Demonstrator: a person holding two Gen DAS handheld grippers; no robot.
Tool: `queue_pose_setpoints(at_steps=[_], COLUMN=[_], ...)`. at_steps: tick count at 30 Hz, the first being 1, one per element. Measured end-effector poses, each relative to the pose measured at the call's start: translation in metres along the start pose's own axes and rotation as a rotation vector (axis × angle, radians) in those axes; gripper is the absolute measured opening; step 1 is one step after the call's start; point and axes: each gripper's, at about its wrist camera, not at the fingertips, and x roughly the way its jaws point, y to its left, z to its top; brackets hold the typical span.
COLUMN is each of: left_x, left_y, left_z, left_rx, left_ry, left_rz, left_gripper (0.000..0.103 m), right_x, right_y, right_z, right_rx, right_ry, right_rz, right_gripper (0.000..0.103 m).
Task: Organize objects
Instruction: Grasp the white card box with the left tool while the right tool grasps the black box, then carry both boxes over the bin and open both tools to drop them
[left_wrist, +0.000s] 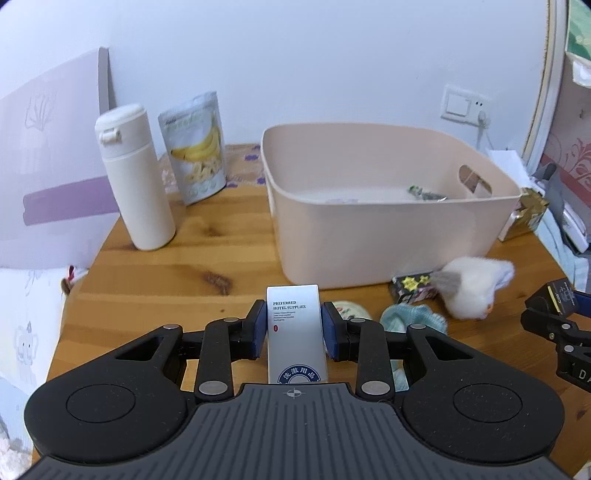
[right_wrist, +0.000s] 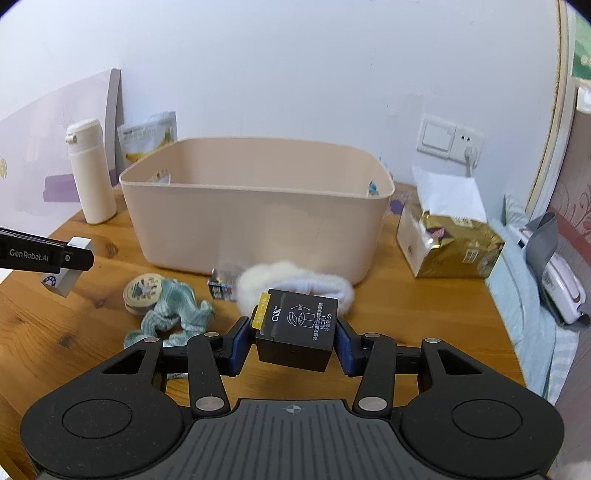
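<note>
The left gripper (left_wrist: 294, 334) has its jaws closed narrowly on a slim white cardboard box (left_wrist: 296, 332) printed with "PREFERRED HOTEL SUPPLIES"; the blue pads (left_wrist: 260, 334) press both long sides and the box stands upright between them, clear of the round wooden counter (left_wrist: 166, 273). The right gripper (right_wrist: 293, 341) has its jaws set a little wider, clamped on a black cube-shaped box (right_wrist: 297, 330) with white print and a yellow tab, tilted slightly and held above the counter.

In the left wrist view, a large pale pink plastic bin (left_wrist: 369, 236) sits at 1 o'clock from the held white box, with small items lying on its floor. A cream cylindrical flask (left_wrist: 135, 177) stands upright at 10 o'clock, and a silver banana-chip pouch (left_wrist: 197, 147) leans just behind it, near the wall. At 3 o'clock lie a crumpled teal cloth (left_wrist: 410, 321), a fluffy white sock (left_wrist: 476, 291) and a small dark packet with yellow stars (left_wrist: 412, 288), the packet touching the sock beside the bin's front wall.

In the right wrist view, a round printed tin (right_wrist: 142, 293) rests at 10 o'clock from the black box, touching the teal cloth. A gold foil-wrapped package (right_wrist: 461, 243) lies at 2 o'clock, just beside the bin's right wall.
</note>
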Motion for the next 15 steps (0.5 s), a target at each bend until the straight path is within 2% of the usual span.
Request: queue_pose_setpoints(at_steps=[15], left_x=[-0.020], left_y=[-0.016], left_z=[0.038], left_rx=[0.045], left_ry=[-0.114], left_rz=[-0.028], left_gripper=[0.032], right_x=[-0.023], right_y=[-0.009], right_z=[0.029], right_rx=[-0.020], right_ry=[-0.104], right_rz=[-0.035], right_gripper=[0.045])
